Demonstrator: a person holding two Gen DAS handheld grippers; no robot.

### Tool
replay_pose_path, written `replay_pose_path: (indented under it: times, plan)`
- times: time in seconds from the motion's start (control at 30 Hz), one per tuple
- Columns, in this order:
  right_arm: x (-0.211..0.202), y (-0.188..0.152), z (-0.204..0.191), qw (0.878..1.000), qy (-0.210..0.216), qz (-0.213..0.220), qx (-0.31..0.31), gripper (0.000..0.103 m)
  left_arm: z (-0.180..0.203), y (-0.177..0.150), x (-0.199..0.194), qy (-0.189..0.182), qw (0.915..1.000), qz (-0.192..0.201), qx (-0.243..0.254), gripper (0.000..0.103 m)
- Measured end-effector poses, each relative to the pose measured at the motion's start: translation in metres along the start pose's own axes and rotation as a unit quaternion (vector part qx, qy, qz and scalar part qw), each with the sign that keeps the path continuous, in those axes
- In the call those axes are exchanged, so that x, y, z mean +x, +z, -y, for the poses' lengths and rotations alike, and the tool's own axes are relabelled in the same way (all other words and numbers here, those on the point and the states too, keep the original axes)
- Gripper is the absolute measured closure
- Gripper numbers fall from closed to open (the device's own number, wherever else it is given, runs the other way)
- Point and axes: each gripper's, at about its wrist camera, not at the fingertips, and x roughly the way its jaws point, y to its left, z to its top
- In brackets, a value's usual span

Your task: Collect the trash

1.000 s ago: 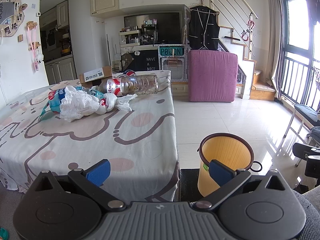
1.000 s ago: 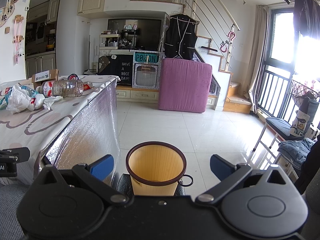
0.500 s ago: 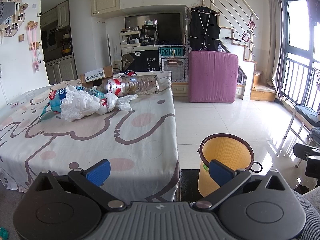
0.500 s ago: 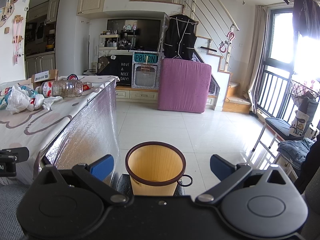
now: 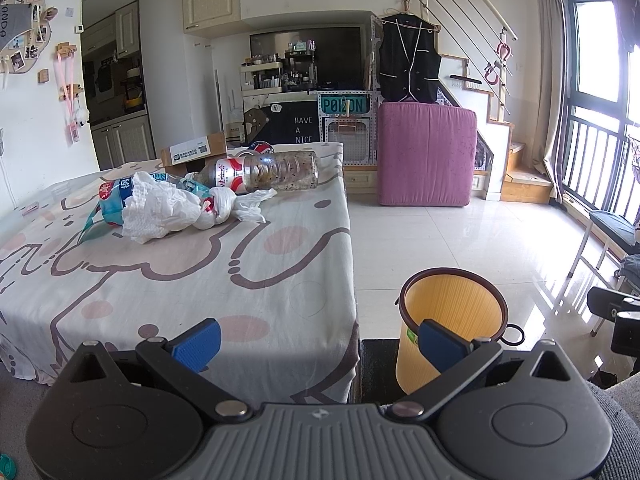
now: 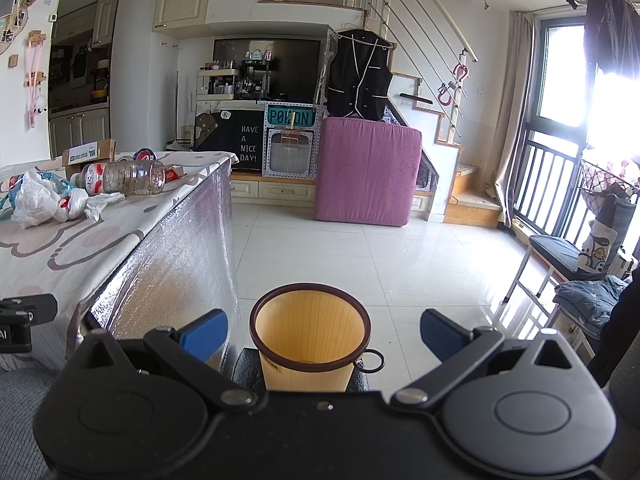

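Right now I judge I am at the very start of collecting the trash: nothing is picked up yet, and both my tools hang back from the worktop with its cartoon-print cloth. My left gripper is spread wide with nothing between its blue pads, and my right gripper is likewise released and empty, looking down over the yellow bin that stands on the floor just beside the worktop's corner; the bin looks empty as far as I can see into it. The trash lies well ahead of me on the far part of the worktop: a crumpled white plastic bag, a blue-labelled wrapper or bottle tucked against it, a clear plastic bottle lying on its side with a red and white label, and behind that a cardboard box and a red-topped can. My next move, I think, calls for reaching my left gripper forward over the cloth to the bag or the bottle, closing on it, then carrying it across to the bin. The bottle's label and the box's white sticker are too small for me to read. On the far wall I can read "HAVE A NICE DAY!" on a black board and "POIZON" on a teal plate.
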Motion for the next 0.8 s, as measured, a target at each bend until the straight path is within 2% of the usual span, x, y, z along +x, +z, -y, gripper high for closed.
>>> replay_pose_path:
  times: [0.8]
  plan:
    - [0.0006,0.0017,-0.0014,1.000,0.000,0.000,0.000,0.000,-0.0033,0.0022,-0.0026,0.004,1.0000,0.001,-0.001,0.000]
